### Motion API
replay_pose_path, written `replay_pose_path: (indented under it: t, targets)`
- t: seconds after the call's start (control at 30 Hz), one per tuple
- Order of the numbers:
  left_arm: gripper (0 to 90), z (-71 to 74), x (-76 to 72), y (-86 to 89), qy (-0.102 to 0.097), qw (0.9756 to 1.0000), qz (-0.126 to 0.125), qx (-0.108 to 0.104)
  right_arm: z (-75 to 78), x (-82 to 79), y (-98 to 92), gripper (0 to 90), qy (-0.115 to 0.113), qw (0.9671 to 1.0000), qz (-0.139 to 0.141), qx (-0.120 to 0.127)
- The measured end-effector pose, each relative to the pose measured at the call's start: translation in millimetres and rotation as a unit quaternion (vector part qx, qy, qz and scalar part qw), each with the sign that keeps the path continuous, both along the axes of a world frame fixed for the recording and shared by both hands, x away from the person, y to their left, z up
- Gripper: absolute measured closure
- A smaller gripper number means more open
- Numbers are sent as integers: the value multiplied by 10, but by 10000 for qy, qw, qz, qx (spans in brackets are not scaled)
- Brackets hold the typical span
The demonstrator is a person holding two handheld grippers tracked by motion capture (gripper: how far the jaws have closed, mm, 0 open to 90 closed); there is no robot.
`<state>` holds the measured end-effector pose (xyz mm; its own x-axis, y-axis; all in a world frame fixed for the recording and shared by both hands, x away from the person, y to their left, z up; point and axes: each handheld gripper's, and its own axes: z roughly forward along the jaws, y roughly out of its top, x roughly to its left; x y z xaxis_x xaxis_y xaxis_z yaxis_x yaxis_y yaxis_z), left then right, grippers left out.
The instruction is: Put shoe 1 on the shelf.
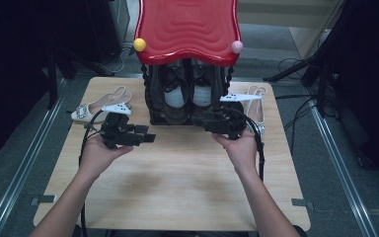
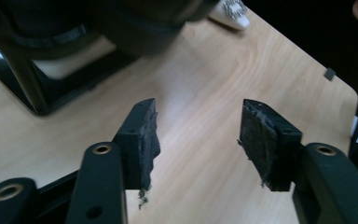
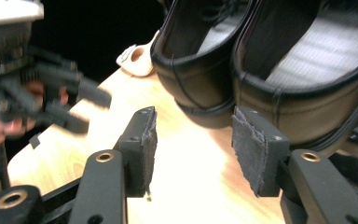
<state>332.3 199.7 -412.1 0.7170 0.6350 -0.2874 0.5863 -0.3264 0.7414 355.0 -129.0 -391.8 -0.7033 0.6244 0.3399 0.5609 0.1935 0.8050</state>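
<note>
On the pale wooden tabletop [image 1: 177, 182], the left gripper [image 1: 149, 137] hangs released, its jaws apart over bare wood with nothing between them. The right gripper [image 1: 208, 122] is also unclenched; its jaws stand spread just short of the heels of the pair of black leather lace-up shoes [image 3: 270, 70], gripping nothing. The shoes sit side by side, heels toward the person, in the bottom of a black rack [image 1: 154, 101] under a wavy red plastic top [image 1: 187, 27]. Their leather is glossy, and the insoles are pale grey. No writing can be read on them. White buckled slingback shoes [image 1: 98, 106] lie on either side of the rack.
</note>
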Motion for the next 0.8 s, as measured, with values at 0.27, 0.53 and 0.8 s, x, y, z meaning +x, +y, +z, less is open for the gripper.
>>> replay_pose_path:
  t: [0.27,0.53,0.8]
  targets:
    - [743,418,239,-124,-259,9992,-306,-5,-166,-6,37,523,100,9999,139,-8]
    - [886,893,502,-289,-579,9972,-471,38,-212,11,52,538,131,9996,228,-82]
    - [900,1279,709,-474,-726,9957,-577,60,-263,46,34,590,142,9994,281,-149]
